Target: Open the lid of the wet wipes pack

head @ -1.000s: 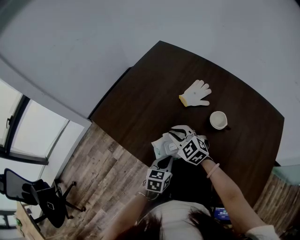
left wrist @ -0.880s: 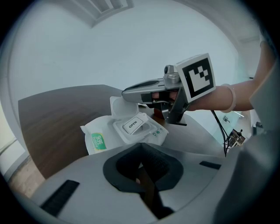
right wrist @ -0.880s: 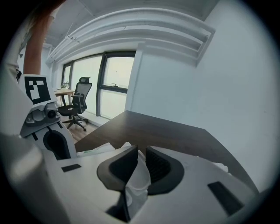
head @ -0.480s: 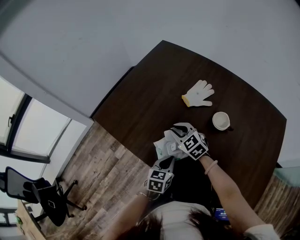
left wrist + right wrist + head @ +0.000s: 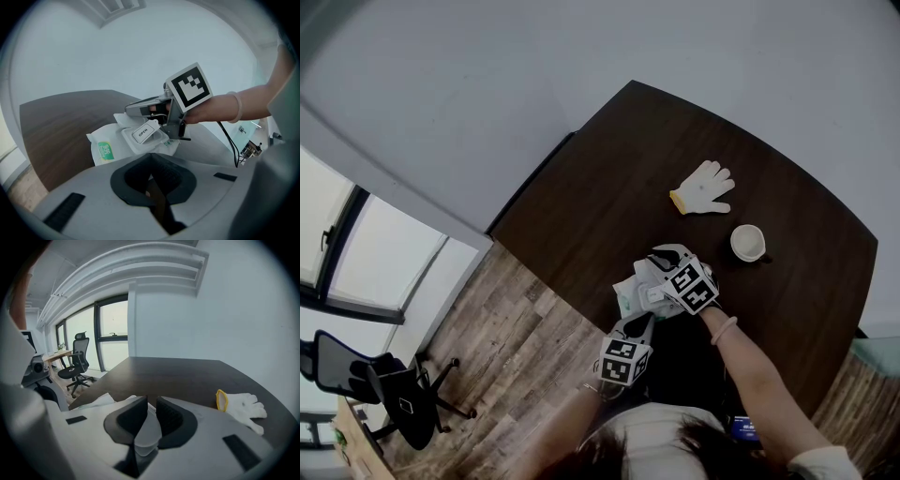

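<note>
Bench (image 5: 609,216): dark brown, with a fine wood grain.
Wet wipes pack (image 5: 108,140): white, with a small green label (image 5: 106,151) in one corner.
Lid (image 5: 154,140): white; its sticker (image 5: 144,133) is white with dark letters, "OPEN".
Glove (image 5: 705,187): white, with a yellow edge at the cuff.
Cup (image 5: 748,243): white.
Left claw (image 5: 152,185): pale grey body, black pads, and a cube with black and white square markers.
Floor (image 5: 516,328): grey-brown wooden planks.
Chair (image 5: 384,394): black.
Wall (image 5: 487,84): plain pale grey.
</note>
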`<state>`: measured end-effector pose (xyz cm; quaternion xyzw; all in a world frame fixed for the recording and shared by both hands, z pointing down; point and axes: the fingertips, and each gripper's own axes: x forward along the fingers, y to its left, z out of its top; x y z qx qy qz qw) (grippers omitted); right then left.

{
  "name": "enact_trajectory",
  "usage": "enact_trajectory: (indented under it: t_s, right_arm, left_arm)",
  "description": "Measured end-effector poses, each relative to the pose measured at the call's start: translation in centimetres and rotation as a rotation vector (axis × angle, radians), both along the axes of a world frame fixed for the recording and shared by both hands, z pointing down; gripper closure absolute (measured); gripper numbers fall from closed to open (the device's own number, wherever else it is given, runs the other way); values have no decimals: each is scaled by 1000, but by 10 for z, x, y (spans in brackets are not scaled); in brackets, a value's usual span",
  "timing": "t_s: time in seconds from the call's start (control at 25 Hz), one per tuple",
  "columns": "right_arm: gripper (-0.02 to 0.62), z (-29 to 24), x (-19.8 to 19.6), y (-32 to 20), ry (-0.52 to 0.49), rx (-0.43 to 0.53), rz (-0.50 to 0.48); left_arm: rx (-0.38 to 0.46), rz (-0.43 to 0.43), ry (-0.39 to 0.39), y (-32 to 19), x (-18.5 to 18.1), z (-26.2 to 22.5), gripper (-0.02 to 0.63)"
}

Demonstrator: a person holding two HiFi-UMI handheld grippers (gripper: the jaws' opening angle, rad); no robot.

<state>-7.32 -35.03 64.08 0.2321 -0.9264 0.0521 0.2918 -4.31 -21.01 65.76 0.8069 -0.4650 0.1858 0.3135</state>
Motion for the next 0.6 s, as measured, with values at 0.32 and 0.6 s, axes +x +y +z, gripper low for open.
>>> enact_trajectory:
  t_s: [0.32,0.6]
  right_arm:
    - [528,-18,4,-3,-51,4,38]
    - [527,-39,12,4,-68,34,55]
  left_arm:
    - [-35,10,38,1,0,-3,588]
    - [-7,7,33,0,-6,-14,588]
